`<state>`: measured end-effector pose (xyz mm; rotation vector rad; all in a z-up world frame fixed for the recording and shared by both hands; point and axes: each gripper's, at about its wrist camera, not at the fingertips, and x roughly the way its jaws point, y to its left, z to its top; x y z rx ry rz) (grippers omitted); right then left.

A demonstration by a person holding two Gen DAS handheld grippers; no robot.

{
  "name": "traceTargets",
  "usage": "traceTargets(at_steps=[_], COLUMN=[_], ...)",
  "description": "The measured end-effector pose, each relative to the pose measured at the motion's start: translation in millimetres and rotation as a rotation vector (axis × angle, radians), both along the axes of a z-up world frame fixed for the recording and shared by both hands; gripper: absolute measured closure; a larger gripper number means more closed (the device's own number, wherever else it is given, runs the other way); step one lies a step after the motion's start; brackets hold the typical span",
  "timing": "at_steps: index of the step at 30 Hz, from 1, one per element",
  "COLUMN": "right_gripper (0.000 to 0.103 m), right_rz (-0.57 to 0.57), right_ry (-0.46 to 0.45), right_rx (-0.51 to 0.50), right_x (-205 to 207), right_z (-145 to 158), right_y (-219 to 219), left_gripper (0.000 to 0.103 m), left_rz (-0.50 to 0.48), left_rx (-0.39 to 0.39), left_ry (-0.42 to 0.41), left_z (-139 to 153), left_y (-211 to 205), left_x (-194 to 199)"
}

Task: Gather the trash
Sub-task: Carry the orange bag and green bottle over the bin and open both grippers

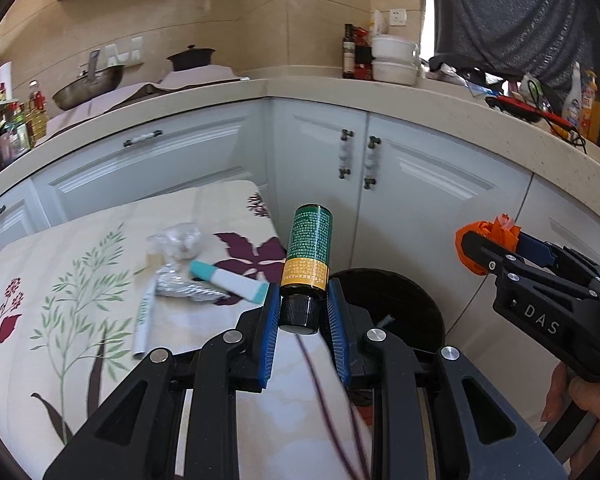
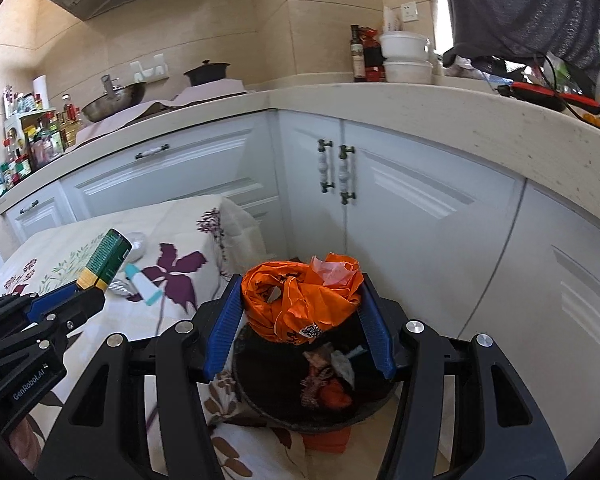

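Observation:
My left gripper (image 1: 300, 314) is shut on the black cap of a green bottle with a yellow band (image 1: 310, 244), which sticks out forward over the table's right edge. My right gripper (image 2: 300, 312) is shut on a crumpled orange plastic bag (image 2: 296, 300), held right above a black bin (image 2: 284, 424) that has scraps inside. In the left wrist view the bin (image 1: 420, 292) lies past the table edge, and the right gripper (image 1: 484, 248) with the orange bag (image 1: 496, 232) is to the right. In the right wrist view the left gripper (image 2: 86, 294) and the bottle (image 2: 108, 260) are at the left.
On the floral tablecloth (image 1: 80, 280) lie a clear plastic wad (image 1: 176, 240), a foil wrapper (image 1: 184, 286), a teal and white tube (image 1: 228, 280) and a white marker (image 1: 144, 320). White cabinets (image 1: 420, 184) and a worktop (image 1: 460, 112) stand close behind the bin.

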<state>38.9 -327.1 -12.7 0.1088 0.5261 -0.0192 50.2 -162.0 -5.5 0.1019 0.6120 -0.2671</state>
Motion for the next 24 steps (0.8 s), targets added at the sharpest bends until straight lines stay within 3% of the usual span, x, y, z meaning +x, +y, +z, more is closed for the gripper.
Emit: traceTargets(at_steps=[24], right_gripper=[0.048], right_rz=[-0.041], right_ry=[0.016], right_rx=[0.002], right_x=[31.7], right_z=[-16.0], right_y=[-37.2], left_gripper=[0.078], left_rz=[0.002], left_rx=[0.016], left_ry=[0.011], left_z=[-17.7], left_y=[-50.4], left_x=[33.4])
